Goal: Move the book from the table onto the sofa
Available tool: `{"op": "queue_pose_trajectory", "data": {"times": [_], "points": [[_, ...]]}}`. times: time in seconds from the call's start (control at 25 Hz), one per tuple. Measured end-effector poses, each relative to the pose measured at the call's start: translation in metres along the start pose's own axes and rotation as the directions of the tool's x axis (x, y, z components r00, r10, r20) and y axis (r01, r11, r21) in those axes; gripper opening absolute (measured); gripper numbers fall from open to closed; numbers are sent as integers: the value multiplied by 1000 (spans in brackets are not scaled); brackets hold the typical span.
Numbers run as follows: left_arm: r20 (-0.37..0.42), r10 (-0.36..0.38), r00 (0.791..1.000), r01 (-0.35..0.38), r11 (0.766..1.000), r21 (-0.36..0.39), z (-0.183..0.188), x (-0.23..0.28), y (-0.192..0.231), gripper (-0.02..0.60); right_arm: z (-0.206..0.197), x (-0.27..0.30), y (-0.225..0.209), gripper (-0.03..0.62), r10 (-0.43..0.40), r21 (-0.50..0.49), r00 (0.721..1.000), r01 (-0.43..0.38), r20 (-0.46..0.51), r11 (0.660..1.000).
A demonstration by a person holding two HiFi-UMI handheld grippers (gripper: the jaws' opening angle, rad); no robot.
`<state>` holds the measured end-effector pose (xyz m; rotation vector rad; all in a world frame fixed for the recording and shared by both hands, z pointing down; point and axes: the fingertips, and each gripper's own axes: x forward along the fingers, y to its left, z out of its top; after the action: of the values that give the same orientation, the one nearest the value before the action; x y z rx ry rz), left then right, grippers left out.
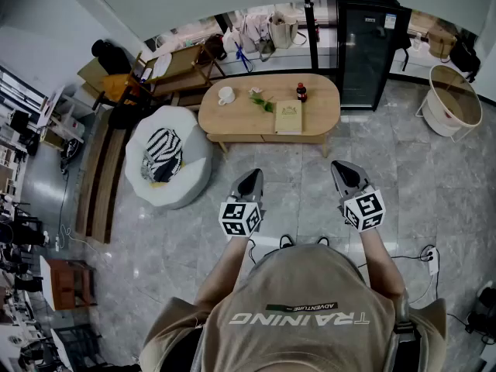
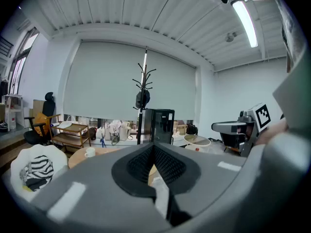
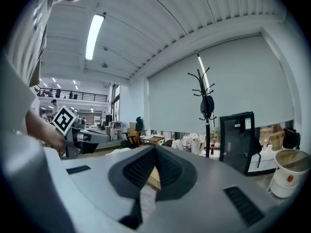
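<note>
A tan book point(image 1: 288, 118) lies flat on the oval wooden table point(image 1: 325, 118), right of its middle. The white round sofa point(image 1: 190, 180) stands left of the table, with a striped cloth point(image 1: 161, 155) on its seat. My left gripper point(image 1: 252, 177) and right gripper point(image 1: 342, 169) hover side by side over the floor, well short of the table. Both are shut with nothing between the jaws. In the left gripper view the left gripper point(image 2: 153, 147) points toward the table; the sofa point(image 2: 19, 166) sits at the left. The right gripper point(image 3: 154, 149) is aimed the same way.
On the table stand a white cup point(image 1: 225, 95), a green sprig point(image 1: 262, 101) and a dark bottle point(image 1: 301, 92). A coat stand point(image 1: 308, 14) and black cabinet point(image 1: 369, 45) rise behind. A round basket point(image 1: 453, 99) stands at the right, wooden shelves point(image 1: 174, 68) at the back left.
</note>
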<state>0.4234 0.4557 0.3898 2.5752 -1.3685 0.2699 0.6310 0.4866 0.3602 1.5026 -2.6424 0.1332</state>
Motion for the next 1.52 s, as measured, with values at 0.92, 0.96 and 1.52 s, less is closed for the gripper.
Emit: {"op": "queue_pose_trajectory", "data": {"times": [0.92, 0.96, 1.52], "points": [[-19, 55, 998, -55, 998, -22, -15, 19, -6, 6, -20, 12, -15, 5, 101, -18, 995, -102, -22, 995], [-19, 53, 998, -54, 998, -28, -15, 23, -2, 6, -20, 18, -16, 5, 100, -21, 995, -100, -27, 995], [-58, -28, 998, 24, 998, -66, -6, 107, 81, 6, -18, 124, -61, 5, 8, -6, 995, -8, -98, 1000]]}}
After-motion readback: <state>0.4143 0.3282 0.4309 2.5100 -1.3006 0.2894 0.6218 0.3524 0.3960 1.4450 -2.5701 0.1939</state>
